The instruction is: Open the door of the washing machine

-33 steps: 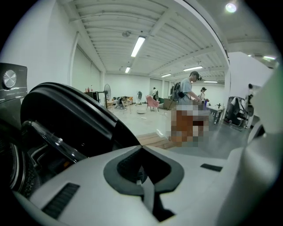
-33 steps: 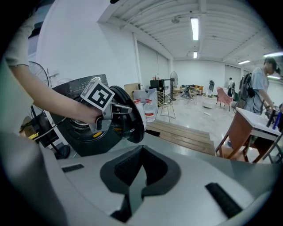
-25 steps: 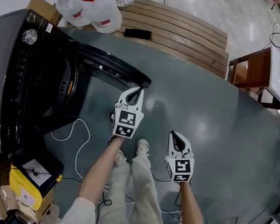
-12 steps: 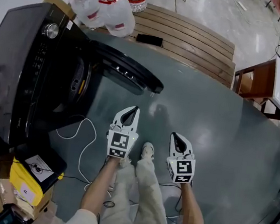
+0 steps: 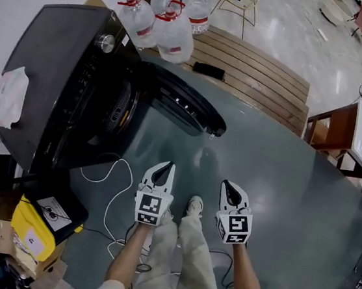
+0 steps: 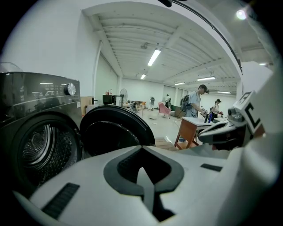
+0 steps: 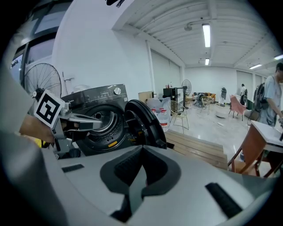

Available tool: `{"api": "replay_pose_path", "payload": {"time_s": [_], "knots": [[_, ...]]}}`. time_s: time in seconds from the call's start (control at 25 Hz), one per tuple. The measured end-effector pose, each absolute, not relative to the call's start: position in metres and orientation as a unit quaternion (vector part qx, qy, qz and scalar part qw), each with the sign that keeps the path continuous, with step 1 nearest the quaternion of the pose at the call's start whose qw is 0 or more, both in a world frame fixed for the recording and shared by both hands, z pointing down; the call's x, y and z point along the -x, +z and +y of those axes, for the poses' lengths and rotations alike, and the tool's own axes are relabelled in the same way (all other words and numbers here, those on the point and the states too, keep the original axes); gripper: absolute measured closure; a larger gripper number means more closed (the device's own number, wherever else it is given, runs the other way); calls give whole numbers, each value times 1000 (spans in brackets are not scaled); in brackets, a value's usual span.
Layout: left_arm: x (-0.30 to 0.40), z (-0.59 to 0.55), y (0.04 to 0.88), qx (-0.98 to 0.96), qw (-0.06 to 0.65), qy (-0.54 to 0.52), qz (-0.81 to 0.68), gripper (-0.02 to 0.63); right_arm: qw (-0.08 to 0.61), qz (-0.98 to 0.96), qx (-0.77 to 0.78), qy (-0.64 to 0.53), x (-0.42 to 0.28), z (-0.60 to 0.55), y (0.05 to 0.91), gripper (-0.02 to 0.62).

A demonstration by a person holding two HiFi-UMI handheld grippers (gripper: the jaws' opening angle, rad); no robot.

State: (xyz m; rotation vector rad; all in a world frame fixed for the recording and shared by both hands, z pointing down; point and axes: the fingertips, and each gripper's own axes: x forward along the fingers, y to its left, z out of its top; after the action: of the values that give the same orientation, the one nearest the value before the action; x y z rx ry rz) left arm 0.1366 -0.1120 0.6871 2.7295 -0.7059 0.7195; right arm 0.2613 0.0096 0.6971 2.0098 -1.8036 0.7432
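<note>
Head view: the black front-loading washing machine [image 5: 52, 72] stands at ten o'clock, and its round black door [image 5: 186, 103] is swung wide open, reaching toward the frame's centre. The left hand-held gripper [image 5: 163, 168] and right hand-held gripper [image 5: 229, 188] sit at six o'clock, well apart from the door. Both have jaws closed together with nothing between them.

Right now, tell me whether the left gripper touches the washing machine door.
Apart. Head view shows bare grey floor between the left gripper and the open door.
</note>
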Motion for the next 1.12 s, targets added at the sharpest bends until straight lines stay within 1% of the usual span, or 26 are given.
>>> {"api": "replay_pose_path", "payload": {"time_s": [0.44,0.88,1.12], "knots": [[-88,-125,604,-926,123,221,-282,598,164,-653,-705,223,-247,-17,611,597],[-75,-112,510,-927,120,203,-291,598,164,-657,-711,190,-249,-9,518,597],[-71,-109,467,-929,104,198,-294,600,159,-654,-718,176,-255,1,474,597]]}}
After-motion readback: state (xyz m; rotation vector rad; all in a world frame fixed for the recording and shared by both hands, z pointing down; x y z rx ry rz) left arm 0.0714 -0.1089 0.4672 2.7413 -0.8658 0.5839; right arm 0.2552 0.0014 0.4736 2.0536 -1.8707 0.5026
